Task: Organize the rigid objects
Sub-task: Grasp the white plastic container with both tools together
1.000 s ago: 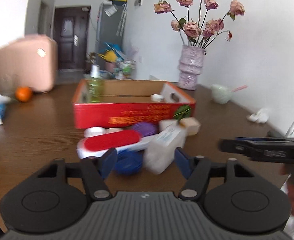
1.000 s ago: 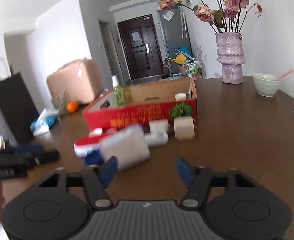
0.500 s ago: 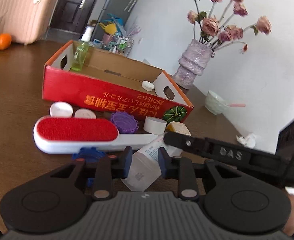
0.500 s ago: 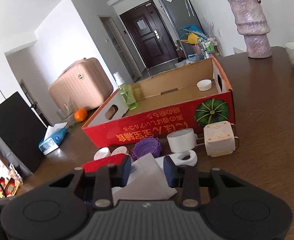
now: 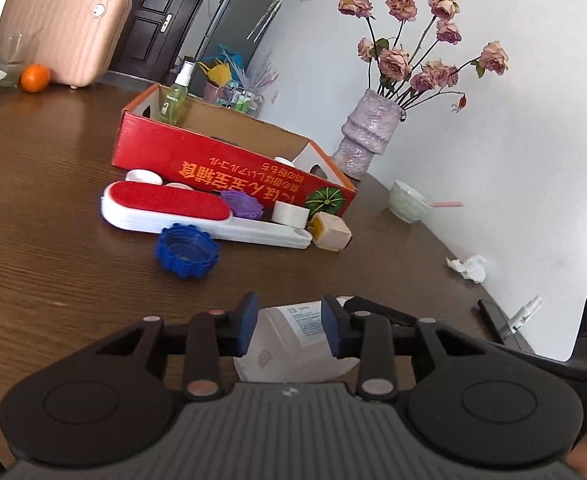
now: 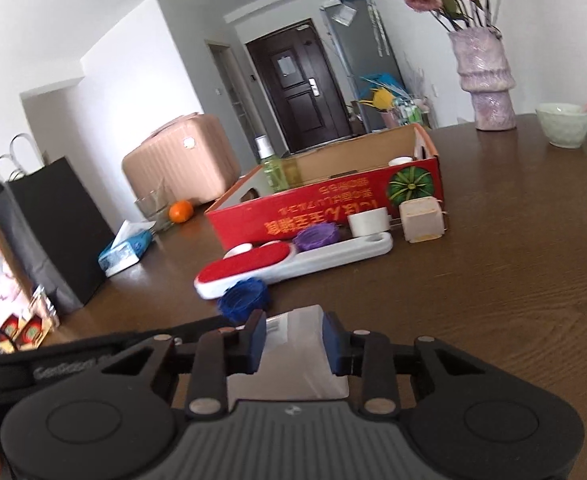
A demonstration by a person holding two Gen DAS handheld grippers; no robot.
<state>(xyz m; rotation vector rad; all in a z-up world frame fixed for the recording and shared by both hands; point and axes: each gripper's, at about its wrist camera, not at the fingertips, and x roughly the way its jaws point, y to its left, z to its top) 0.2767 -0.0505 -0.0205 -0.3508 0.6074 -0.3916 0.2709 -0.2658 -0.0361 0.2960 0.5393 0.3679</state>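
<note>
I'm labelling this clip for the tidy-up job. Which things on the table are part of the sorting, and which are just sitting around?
Part of the job: white bottle, gripped by left gripper and right gripper; red box; lint brush; blue lid; purple lid; white cap; beige cube.

Just lying about: vase; bowl; crumpled tissue; orange; suitcase.
</note>
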